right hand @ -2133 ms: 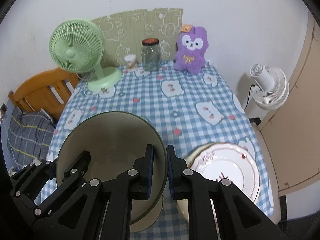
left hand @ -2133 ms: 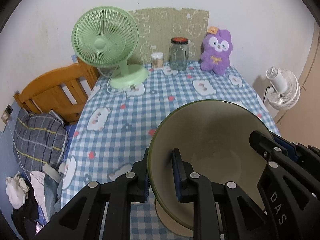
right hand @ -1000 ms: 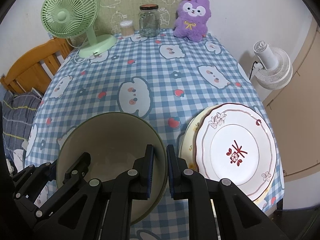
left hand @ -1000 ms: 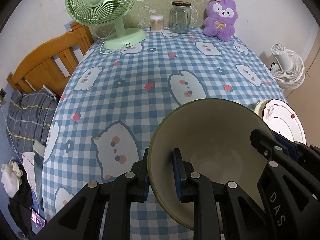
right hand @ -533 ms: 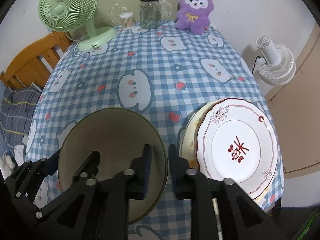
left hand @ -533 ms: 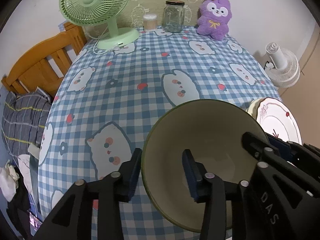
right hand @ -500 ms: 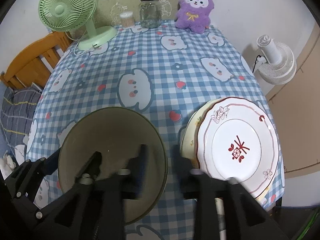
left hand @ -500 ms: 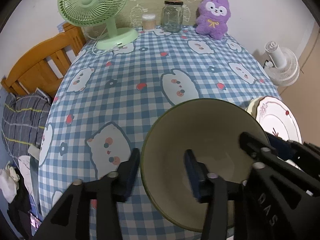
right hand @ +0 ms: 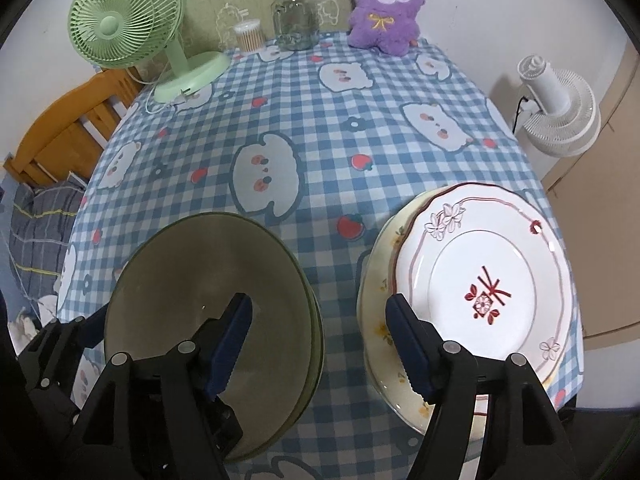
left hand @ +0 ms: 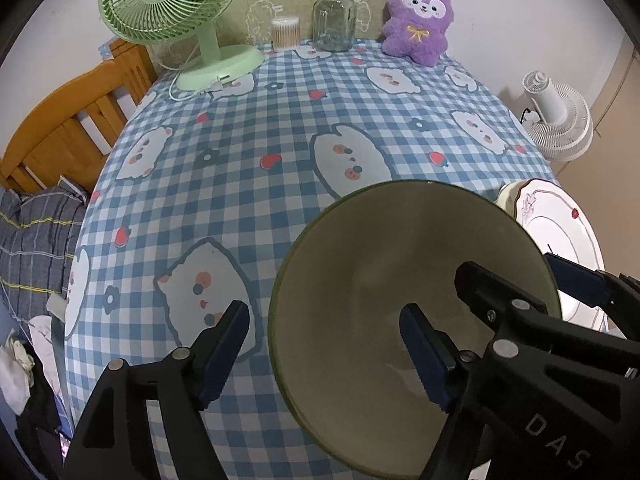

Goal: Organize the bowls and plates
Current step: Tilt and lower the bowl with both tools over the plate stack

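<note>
A: Bowl (left hand: 392, 280) location? 
B: Down on the checked bench (left hand: 248, 184), near edge, just left of the plate stack (right hand: 480, 280). Looks nested on another green bowl; double rim visible in the right view.

A: Fingers? 
B: Left gripper (left hand: 326, 350) spread wide, just been opening, straddling the left rim, pads clear of it. Right gripper (right hand: 318, 336) same story, just been opening, astride the right rim, nothing pinched. Bowl released, both sides.

A: Handling notes? 
B: Glazed ceramic by the look: rigid, likely heavy, slick, chippable. Thin flared rim, so best pinched across the wall, one finger inside, one outside. Opposite sides with both grippers to stop tilt. Firm squeeze needed; glaze may slide on the pads.

A: Plates? 
B: White plate with red motif (right hand: 486, 294) on top of a cream floral one, close to the bench's right edge. Flat, so rim-edge pinch only. Fragile too, risk of knocking off the edge.

A: Stage? 
B: Probably bowl stacked, plates stacked; near done, judging by layout.
</note>
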Demonstrator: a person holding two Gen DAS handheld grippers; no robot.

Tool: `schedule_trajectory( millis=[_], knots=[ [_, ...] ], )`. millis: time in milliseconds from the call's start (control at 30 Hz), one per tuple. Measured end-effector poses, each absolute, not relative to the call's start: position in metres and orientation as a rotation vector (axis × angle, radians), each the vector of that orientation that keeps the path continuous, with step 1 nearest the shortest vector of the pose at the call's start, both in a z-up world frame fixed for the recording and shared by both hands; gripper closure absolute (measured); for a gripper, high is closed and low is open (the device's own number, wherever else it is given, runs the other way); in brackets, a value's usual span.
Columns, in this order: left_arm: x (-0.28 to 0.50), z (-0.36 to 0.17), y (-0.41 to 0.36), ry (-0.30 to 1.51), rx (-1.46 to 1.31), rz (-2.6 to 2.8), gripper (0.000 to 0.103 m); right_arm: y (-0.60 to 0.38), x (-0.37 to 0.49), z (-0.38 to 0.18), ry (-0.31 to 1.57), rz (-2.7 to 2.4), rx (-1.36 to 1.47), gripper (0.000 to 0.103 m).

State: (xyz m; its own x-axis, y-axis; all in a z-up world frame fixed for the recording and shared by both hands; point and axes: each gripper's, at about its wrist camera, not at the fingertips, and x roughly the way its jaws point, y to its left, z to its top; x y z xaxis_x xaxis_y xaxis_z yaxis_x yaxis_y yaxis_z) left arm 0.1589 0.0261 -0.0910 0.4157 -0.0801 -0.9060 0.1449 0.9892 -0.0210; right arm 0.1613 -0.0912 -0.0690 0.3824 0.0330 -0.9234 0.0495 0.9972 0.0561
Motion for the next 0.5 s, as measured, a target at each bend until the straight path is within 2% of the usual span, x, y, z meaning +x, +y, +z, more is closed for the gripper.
schedule_trajectory(
  millis=[500],
  knots=[
    [0.171,-0.106,0.024,1.172,0.020,-0.164,0.022,-0.086,0.176,-0.093,1.218,0.055,0.143,0.030]
  ],
)
